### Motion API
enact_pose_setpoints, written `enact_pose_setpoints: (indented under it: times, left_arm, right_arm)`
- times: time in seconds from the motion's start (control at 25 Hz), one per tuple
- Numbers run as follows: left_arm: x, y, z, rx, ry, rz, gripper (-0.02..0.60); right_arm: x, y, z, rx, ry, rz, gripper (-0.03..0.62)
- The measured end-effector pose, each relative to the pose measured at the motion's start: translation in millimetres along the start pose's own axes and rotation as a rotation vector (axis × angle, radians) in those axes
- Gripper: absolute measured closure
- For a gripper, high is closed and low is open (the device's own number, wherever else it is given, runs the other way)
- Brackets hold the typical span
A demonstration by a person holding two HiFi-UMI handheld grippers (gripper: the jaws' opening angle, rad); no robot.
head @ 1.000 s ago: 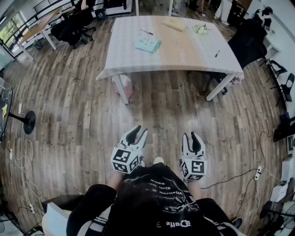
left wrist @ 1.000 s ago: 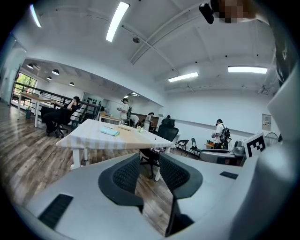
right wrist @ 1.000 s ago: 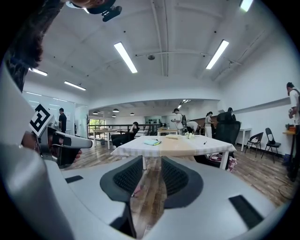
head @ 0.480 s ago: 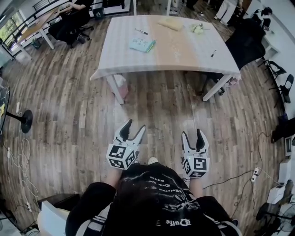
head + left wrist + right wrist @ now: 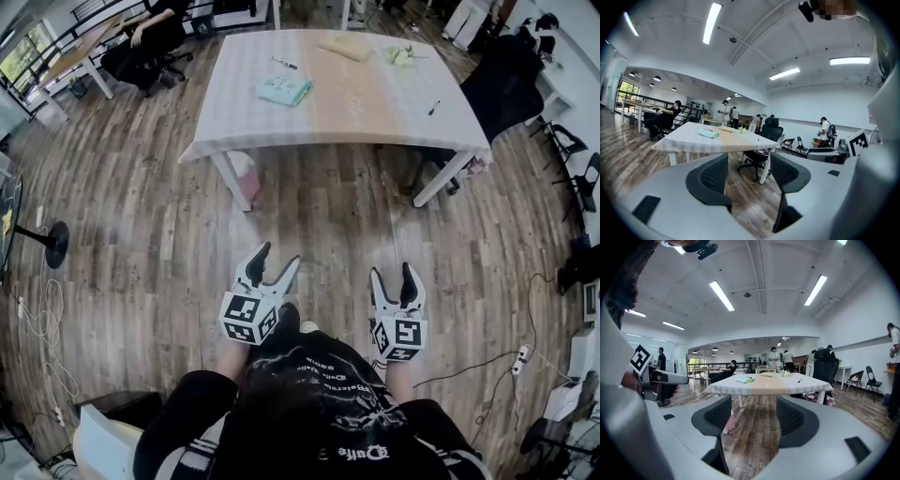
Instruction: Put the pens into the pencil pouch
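The teal pencil pouch (image 5: 284, 90) is lying on the table (image 5: 356, 108), in its far left part. One pen (image 5: 284, 64) is resting just beyond the pouch, closer to the table's far edge, and another pen (image 5: 433, 108) is sitting near the table's right edge. A tan flat item (image 5: 343, 49) and a small greenish thing (image 5: 401, 56) are lying along the table's far side. A black chair (image 5: 502, 80) is standing at the table's right. Well short of the table, over the wooden floor (image 5: 169, 234), the left gripper (image 5: 277, 258) and right gripper (image 5: 393, 274) are pointing toward it. The jaws of both are spreading apart, with nothing between them.
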State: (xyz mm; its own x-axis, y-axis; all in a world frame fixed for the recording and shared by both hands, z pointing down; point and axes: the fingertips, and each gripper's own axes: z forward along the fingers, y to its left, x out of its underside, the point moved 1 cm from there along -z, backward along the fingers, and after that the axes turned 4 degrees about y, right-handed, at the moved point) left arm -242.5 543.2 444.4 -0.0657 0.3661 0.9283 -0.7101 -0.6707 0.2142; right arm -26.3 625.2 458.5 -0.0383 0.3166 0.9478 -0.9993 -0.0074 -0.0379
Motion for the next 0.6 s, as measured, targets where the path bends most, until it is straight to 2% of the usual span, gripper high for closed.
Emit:
enact_pose_setpoints:
  times: [0.28, 0.6]
  left_arm:
    - [-2, 9, 25, 0.022, 0.012, 0.001, 0.298]
    - [-23, 44, 89, 0.073, 0.033, 0.007, 0.298]
  right_arm:
    - [2, -5, 19, 0.018, 0.004, 0.014, 0.306]
    - [-11, -16, 80, 0.062, 0.022, 0.024, 0.307]
